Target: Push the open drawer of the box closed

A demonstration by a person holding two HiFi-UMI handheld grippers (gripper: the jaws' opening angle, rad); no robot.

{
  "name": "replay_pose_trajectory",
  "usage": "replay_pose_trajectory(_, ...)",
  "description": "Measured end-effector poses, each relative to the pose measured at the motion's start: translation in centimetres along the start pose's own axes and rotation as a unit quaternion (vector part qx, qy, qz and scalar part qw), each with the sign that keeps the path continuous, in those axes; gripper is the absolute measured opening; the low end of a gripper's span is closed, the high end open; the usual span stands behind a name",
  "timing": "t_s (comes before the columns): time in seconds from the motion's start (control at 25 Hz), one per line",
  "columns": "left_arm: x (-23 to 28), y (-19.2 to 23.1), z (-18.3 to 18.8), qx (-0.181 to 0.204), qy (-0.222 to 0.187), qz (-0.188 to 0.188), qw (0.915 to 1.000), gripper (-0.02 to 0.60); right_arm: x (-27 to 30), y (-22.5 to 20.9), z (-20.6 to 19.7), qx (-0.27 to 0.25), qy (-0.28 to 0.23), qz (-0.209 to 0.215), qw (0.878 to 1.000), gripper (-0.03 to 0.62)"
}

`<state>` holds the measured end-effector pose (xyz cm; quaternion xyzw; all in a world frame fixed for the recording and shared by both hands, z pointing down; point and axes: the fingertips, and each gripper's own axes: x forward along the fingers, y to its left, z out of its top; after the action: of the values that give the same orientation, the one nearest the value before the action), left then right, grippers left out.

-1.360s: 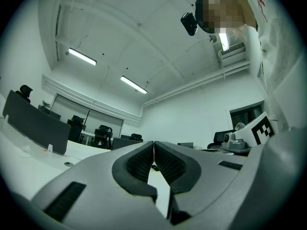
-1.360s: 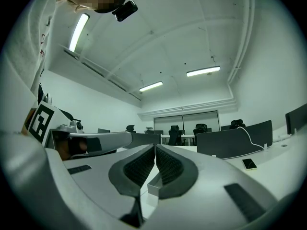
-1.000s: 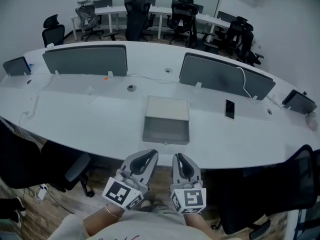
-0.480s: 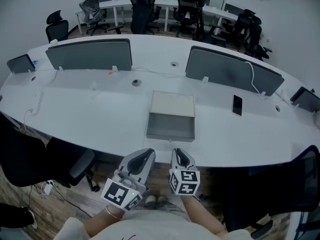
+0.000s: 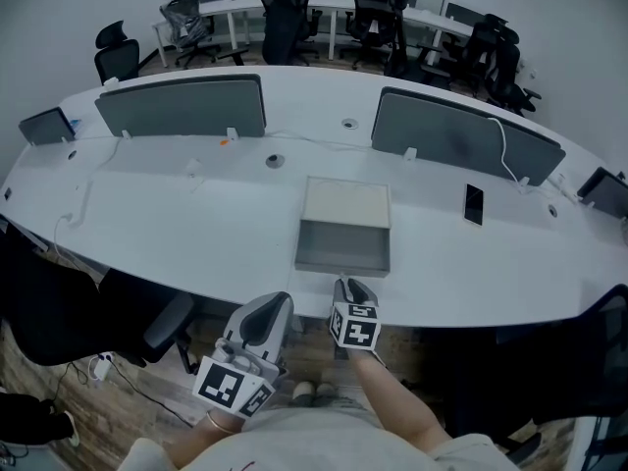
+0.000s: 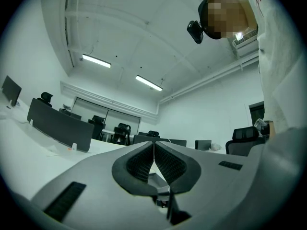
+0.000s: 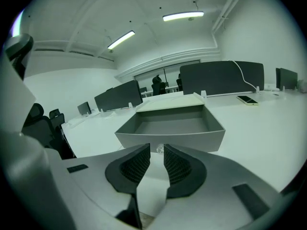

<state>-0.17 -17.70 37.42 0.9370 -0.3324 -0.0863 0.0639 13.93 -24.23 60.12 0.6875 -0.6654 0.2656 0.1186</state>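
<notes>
While I watch from my remote station, the items stand as follows. Item one: the box [image 5: 345, 204], pale, flat-topped, on the long white curved desk [image 5: 196, 224] near its front edge. Item two: the drawer [image 5: 343, 248], grey, pulled out of the box toward the person, open and with nothing in it; in the right gripper view its front wall [image 7: 170, 137] fills the middle ground. Item three: the right gripper [image 5: 350, 286], held out at the desk's front edge with its tips just before the drawer's front; I cannot tell whether they touch it. Its jaws, read in its own view [image 7: 157, 150], stand slightly apart with a narrow gap and pinch nothing. Item four: the left gripper [image 5: 279, 298], lower and to the left, off the desk and well short of the drawer; in its own view [image 6: 154, 145] the jaw tips are pressed together with nothing between them, and it points up toward the ceiling lights. Item five: a dark phone [image 5: 474, 204], flat on the desk to the right of the box. Item six: two grey divider screens [image 5: 182, 104], upright along the desk's far side. Item seven: black office chairs [image 5: 285, 23] beyond the desk.
</notes>
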Motion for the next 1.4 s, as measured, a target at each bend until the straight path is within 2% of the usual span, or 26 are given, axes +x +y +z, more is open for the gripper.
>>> replay_pose_trajectory(0.32, -0.7, 0.4, 0.4, 0.001, -0.006, 0.02, 0.9998, 0.019, 2.2, -0.4, -1.4, 0.021, 0.033, -0.009, 0.999, 0.091)
replay_pose_trajectory(0.72, -1.1, 0.9, 0.9, 0.003, -0.013, 0.036, 0.9993, 0.019, 3.5, -1.2, -1.0, -0.019, 0.034, -0.055, 0.998, 0.083)
replay_pose_trajectory(1.4, -1.0, 0.8, 1.0, 0.01, -0.019, 0.049, 0.9986, 0.02, 3.8, -0.8, 0.2, -0.015, 0.026, -0.039, 0.999, 0.08)
